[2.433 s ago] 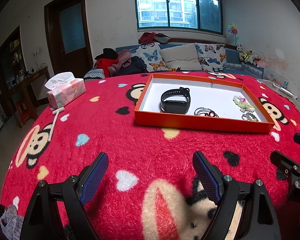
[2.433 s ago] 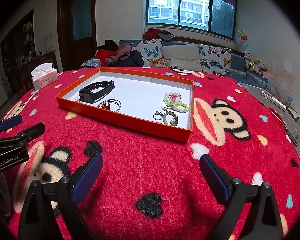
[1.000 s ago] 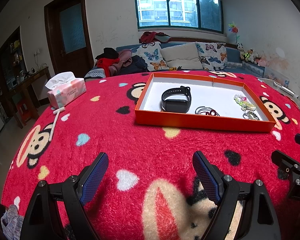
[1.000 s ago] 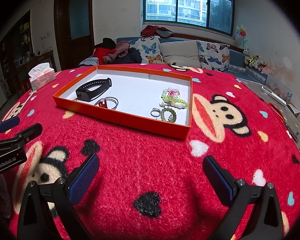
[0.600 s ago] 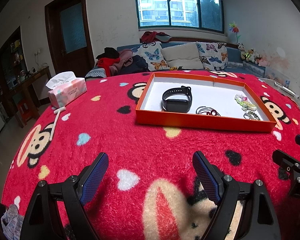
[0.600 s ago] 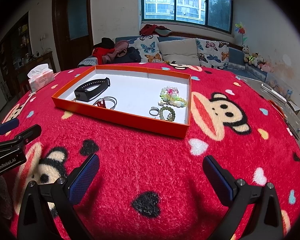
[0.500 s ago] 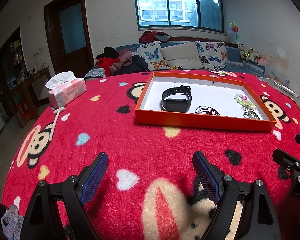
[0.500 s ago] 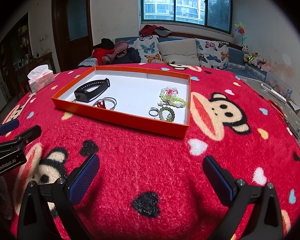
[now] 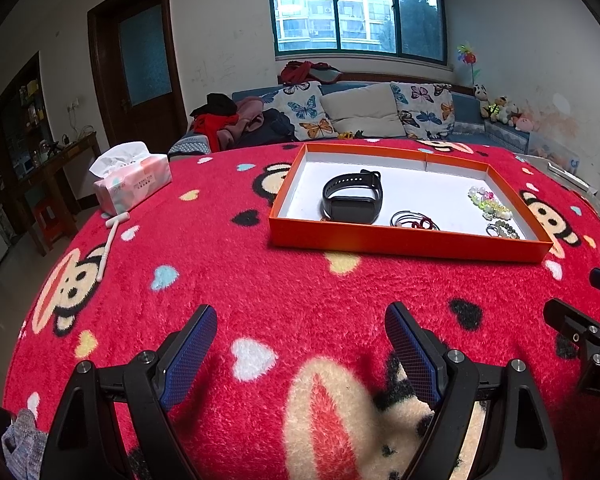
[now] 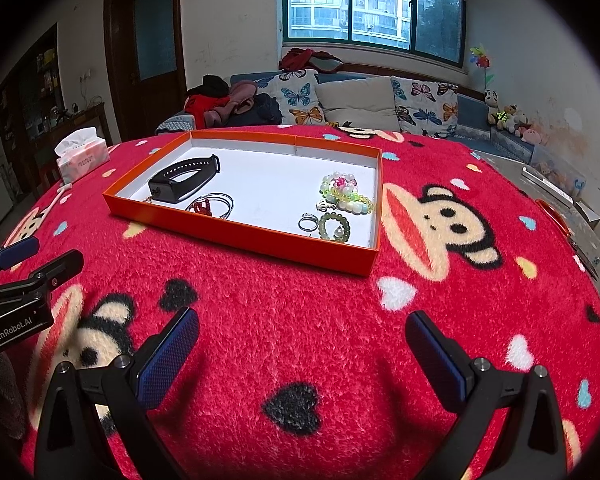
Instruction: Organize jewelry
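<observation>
Jaws of both our grippers spread wide, holding nothing: left gripper (image 9: 300, 344) and right gripper (image 10: 302, 350) hover low over red plush monkey-print blanket (image 10: 340, 312) covering bench. We see shallow orange cardboard tray (image 10: 236, 236) ahead, well apart from both. Inside tray: black smart band (image 10: 182, 179) at left end, thin wire bangles with red charm (image 10: 212, 203) beside it, pastel bead bracelets (image 10: 346, 194), green bead ring (image 10: 334, 226), silver ring (image 10: 309, 223) at right end. Pink tissue pack (image 9: 134, 178) far left.
</observation>
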